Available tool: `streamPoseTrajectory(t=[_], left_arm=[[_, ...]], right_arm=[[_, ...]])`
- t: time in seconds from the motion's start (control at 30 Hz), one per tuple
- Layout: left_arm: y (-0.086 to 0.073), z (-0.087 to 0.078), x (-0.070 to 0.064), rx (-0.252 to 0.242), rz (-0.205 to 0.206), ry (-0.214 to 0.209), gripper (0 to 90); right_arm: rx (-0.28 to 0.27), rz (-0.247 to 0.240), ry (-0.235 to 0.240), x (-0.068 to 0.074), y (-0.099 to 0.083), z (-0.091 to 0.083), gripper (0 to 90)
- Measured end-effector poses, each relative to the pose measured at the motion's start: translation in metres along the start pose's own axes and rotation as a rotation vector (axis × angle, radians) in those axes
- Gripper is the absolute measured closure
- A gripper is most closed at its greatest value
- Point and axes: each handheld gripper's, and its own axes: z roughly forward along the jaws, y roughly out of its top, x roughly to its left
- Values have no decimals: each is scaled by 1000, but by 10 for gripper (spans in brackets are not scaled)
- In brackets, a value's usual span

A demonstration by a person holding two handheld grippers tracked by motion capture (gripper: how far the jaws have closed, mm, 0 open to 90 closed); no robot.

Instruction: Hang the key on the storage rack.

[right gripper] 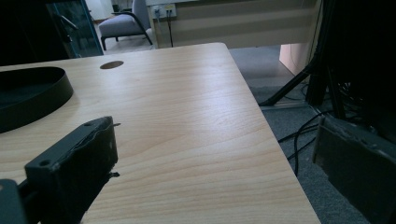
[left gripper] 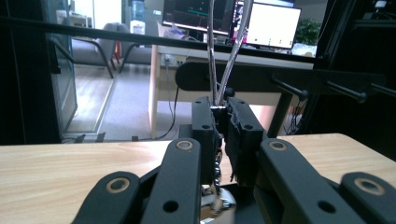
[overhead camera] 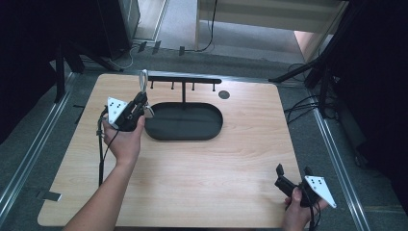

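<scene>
My left gripper (overhead camera: pixel 138 104) is at the table's far left, beside the left end of a black oval tray (overhead camera: pixel 211 129). It is shut on a silver wire utensil (overhead camera: pixel 143 80) that stands upright out of the jaws. In the left gripper view the utensil's two thin metal rods (left gripper: pixel 219 60) rise from between the closed jaws (left gripper: pixel 220 110), just in front of a black rack bar (left gripper: pixel 280 78) with pegs. The rack (overhead camera: pixel 185 80) stands on a post out of the tray. My right gripper (overhead camera: pixel 292 170) rests open at the table's near right corner, holding nothing (right gripper: pixel 215 128).
The wooden table (overhead camera: pixel 231 159) has a round grommet hole (overhead camera: pixel 223 94) behind the tray, also the hole (right gripper: pixel 112 64) in the right gripper view. Cables and dark stand legs (overhead camera: pixel 308 72) lie on the floor off the right edge. A person's forearms reach in from the near side.
</scene>
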Motion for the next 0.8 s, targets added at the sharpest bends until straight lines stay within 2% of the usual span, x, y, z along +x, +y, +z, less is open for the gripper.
streamPoseTrajectory(t=[0.17,0.33,0.43,0.67,0.8], left_arm=[[-4,2,-7,11,33,-9,828],[-6,5,-7,29,2,15,828],[-10,7,-10,48,25,11,828],[-14,13,-12,58,7,14,828],[-18,17,-10,75,2,37,827]], right_arm=[[-2,5,1,0,0,0,0],[-4,2,2,-1,0,0,0],[-3,5,3,-1,0,0,0],[-5,6,2,0,0,0,0],[-4,6,5,-1,0,0,0]])
